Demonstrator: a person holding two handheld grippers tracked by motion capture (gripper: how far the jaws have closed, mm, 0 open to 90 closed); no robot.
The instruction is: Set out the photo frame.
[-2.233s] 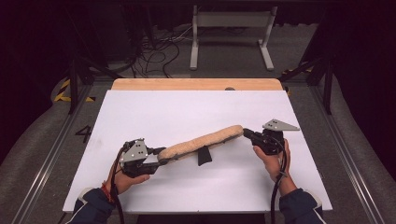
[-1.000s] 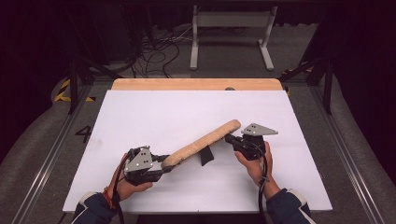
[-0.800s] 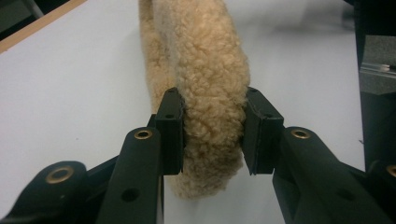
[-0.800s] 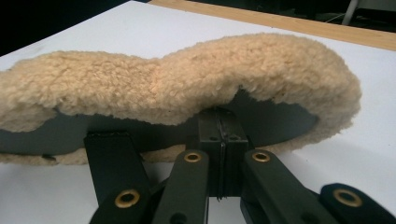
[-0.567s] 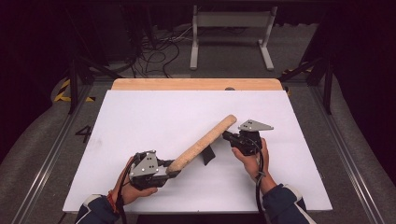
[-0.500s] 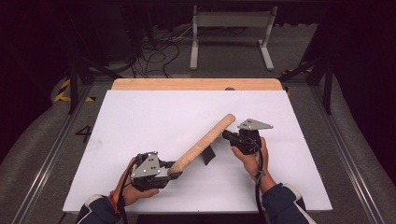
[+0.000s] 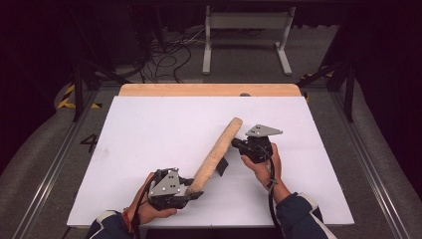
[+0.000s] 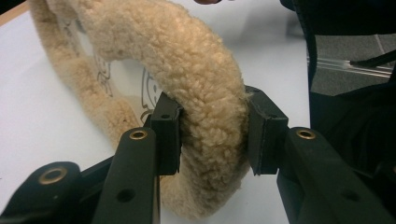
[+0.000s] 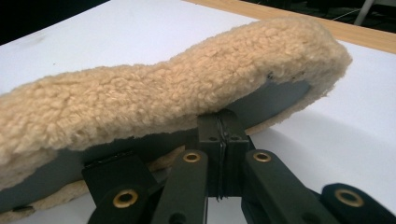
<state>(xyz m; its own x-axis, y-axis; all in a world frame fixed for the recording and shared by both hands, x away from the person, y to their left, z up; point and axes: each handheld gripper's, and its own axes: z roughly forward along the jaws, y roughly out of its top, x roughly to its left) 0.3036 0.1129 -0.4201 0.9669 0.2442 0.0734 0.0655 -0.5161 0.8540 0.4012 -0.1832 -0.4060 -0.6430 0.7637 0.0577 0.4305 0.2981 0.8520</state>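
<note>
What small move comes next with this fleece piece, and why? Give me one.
Probably ease the right gripper sideways to draw out the grey edge it pinches. The left gripper clamps the near end of the fleece piece, whose pile is folded over with the grey lining just peeking out, so spreading it flat on the white table looks likely.

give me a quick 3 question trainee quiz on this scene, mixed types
1. True or false: the left gripper has its jaws on either side of the fleece pad.
2. The pad lies on: A) a white table B) a green mat C) a metal tray.
3. Fill in: in the right gripper view, the right gripper has its jaws pressed together under the pad's ____ edge strip.

Key: 1 true; 2 A; 3 grey.
</note>
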